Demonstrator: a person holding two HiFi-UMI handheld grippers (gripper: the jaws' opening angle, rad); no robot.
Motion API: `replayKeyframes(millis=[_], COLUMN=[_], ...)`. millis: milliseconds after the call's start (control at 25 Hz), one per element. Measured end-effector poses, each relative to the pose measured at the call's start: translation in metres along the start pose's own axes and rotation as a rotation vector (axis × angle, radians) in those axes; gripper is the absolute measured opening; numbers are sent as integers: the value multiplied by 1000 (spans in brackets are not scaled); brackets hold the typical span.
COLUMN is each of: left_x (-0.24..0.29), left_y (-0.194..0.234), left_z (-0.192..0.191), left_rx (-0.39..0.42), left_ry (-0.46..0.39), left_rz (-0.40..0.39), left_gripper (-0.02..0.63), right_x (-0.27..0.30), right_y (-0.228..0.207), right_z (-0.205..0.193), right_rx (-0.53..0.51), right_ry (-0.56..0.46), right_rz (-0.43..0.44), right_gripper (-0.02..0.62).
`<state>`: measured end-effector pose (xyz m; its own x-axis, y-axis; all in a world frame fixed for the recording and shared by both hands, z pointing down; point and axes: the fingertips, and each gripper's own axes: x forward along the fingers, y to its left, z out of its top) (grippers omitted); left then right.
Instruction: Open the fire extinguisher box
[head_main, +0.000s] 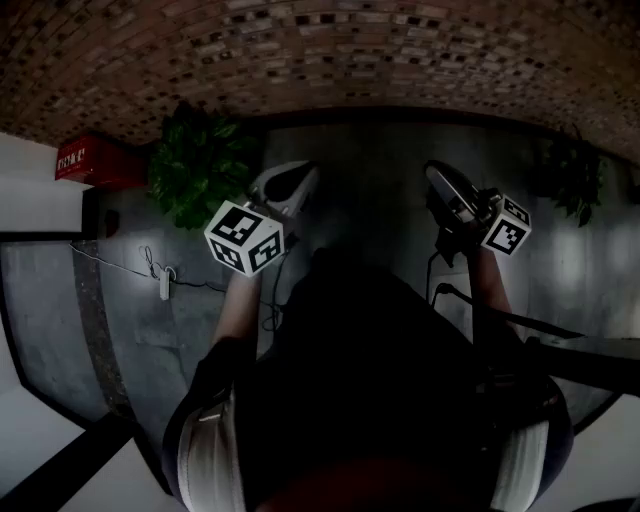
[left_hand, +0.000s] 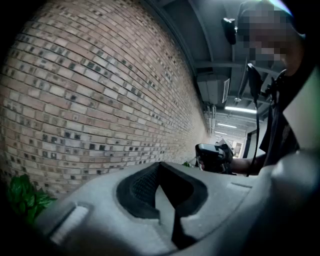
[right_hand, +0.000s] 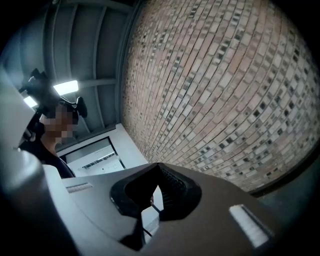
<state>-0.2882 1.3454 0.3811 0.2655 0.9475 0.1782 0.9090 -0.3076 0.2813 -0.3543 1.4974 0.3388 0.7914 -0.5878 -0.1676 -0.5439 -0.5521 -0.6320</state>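
Observation:
The fire extinguisher box (head_main: 95, 162) is a red case with white lettering, low against the brick wall at the far left of the head view. Neither gripper view shows it. My left gripper (head_main: 285, 188) is held out in front of me, well to the right of the box, with its marker cube (head_main: 245, 238) below it. Its jaws (left_hand: 160, 165) meet at the tips with nothing between them. My right gripper (head_main: 450, 195) is raised further right and is also seen from the left gripper view (left_hand: 212, 156). Its jaws (right_hand: 160, 166) are shut and empty.
A brick wall (head_main: 320, 50) runs across ahead of me. A leafy potted plant (head_main: 200, 170) stands just right of the box, and another plant (head_main: 575, 180) is at the far right. A white cable with a small plug (head_main: 165, 282) lies on the grey floor.

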Motion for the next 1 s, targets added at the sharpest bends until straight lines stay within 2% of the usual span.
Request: replayKeyframes(millis=[240,560,680,880,1000], left_x=[-53,-63,-56,-34,-28], left_y=[46,84,95,120,136], left_z=[-4,-6,-2,12,21], left_rx=[-36,-107,-118,-117,-144], left_ry=[-22,-31,-18,7,3], left_rz=[73,192,244,373,451], left_gripper=[0,0,0,0,0], right_x=[50,93,111,136,152], right_y=[5,-32,-46,-88,-106], right_z=[-26,-13,-14,1,5], right_rx=[-38,-153,-207,-173,-203], right_ry=[47,183,259,278,329], right_rz=[4,-9,39,139,204], right_gripper=[-2,-2,-2,-2,-2])
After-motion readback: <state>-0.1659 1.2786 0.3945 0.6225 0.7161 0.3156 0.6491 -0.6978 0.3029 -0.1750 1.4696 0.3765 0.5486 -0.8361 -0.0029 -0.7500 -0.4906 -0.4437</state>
